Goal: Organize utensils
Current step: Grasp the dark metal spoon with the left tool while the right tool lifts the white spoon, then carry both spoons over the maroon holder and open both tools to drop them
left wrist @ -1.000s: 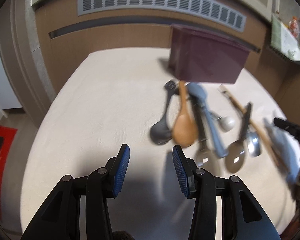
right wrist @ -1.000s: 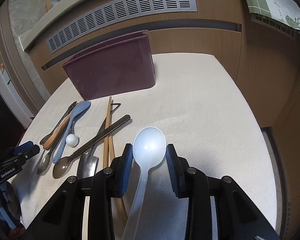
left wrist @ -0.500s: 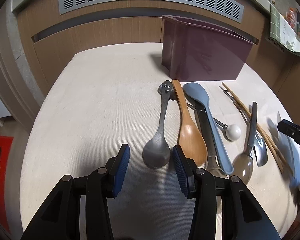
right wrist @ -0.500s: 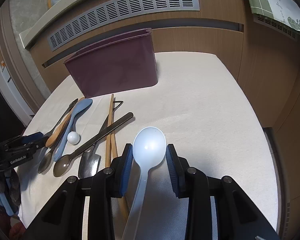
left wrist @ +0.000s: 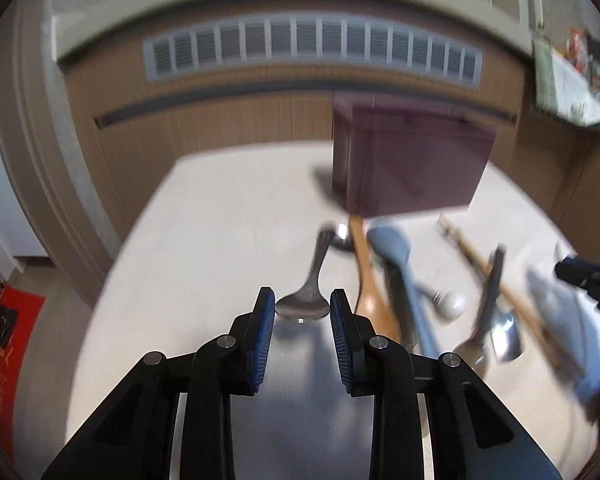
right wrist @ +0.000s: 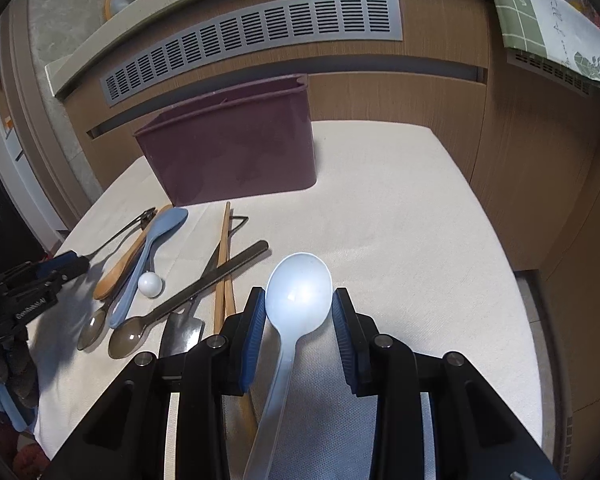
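Maroon bin (right wrist: 236, 152), white spoon (right wrist: 298, 294), blue-padded fingers (right wrist: 256, 332), green-checked cloth (right wrist: 520, 12)

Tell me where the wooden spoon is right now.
In the right wrist view the wooden spoon lies left on the table, between the metal spoon and the blue spoon, below the maroon bin.

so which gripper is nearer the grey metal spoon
Left. The left gripper has just closed on the grey metal spoon by its bowl. The right gripper holds a white plastic spoon across the utensil row.
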